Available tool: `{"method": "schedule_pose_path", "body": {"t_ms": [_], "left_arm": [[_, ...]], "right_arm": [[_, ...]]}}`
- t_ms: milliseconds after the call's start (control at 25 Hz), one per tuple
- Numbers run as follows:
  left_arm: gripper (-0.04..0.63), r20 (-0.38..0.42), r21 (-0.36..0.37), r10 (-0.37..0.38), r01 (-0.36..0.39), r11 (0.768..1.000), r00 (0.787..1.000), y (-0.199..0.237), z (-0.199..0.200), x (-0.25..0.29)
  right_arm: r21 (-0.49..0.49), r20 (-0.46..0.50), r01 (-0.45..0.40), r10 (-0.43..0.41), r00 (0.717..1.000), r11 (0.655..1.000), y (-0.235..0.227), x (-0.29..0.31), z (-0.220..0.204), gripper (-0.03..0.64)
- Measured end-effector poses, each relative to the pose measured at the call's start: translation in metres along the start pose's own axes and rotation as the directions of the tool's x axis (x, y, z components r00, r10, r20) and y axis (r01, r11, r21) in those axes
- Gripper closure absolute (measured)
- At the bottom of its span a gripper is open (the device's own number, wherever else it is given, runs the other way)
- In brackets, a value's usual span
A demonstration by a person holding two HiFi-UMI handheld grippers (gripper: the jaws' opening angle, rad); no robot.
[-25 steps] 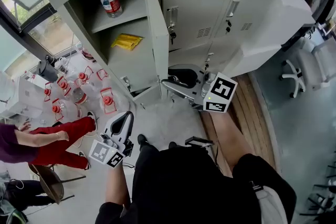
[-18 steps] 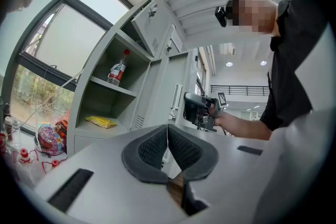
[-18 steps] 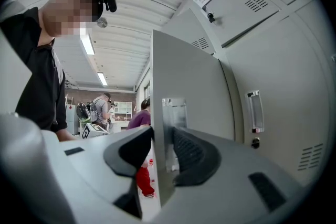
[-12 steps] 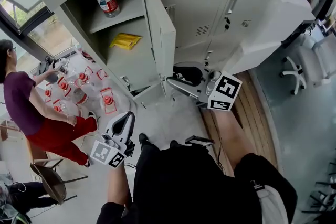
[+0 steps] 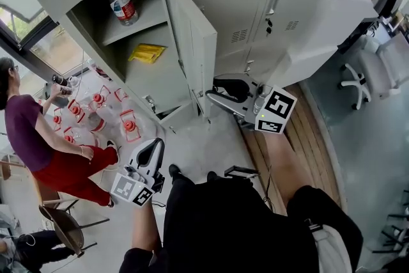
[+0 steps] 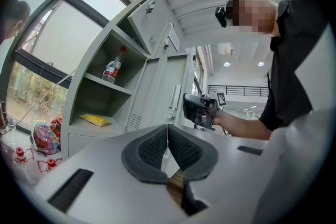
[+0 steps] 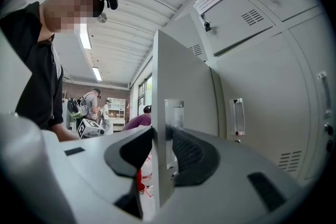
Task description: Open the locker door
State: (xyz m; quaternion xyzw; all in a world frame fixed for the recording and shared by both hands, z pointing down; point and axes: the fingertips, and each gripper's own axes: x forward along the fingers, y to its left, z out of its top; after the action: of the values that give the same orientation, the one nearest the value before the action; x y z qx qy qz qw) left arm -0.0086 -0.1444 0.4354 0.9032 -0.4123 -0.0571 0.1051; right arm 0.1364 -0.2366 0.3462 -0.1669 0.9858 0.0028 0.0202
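The grey locker door (image 5: 192,35) stands swung out from its compartment, edge towards me. In the head view my right gripper (image 5: 209,98) is at the door's free edge, low down. The right gripper view has the door's edge (image 7: 160,113) running up between the two pads, beside the handle plate (image 7: 174,113). The jaws are closing and the pads press on that edge. My left gripper (image 5: 151,148) hangs low at the left, away from the lockers. Its pads (image 6: 155,145) meet with nothing between them.
Inside the open locker a water bottle (image 5: 119,4) stands on the upper shelf and a yellow packet (image 5: 146,53) lies below. Closed lockers (image 5: 255,3) continue to the right. Red-capped containers (image 5: 96,112) and a person (image 5: 38,137) are on the floor at left.
The door has swung further out from the locker, with my right gripper on its edge drifting slightly right. The person at left has risen from a crouch. The left gripper has stayed put.
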Motion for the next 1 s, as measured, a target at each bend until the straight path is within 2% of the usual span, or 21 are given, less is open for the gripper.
{"method": "schedule_pose_path", "body": {"t_ms": [560, 1000], "left_arm": [[0.578, -0.007, 0.001, -0.028, 0.028, 1.000, 1.000, -0.010, -0.002, 0.008], [0.578, -0.002, -0.003, -0.013, 0.013, 1.000, 1.000, -0.008, -0.001, -0.001]], "right_arm": [[-0.020, -0.004, 0.070, -0.070, 0.998, 0.997, -0.019, -0.031, 0.001, 0.517], [-0.008, 0.014, 0.127, -0.127, 0.992, 0.992, -0.031, -0.043, 0.002, 0.528]]}}
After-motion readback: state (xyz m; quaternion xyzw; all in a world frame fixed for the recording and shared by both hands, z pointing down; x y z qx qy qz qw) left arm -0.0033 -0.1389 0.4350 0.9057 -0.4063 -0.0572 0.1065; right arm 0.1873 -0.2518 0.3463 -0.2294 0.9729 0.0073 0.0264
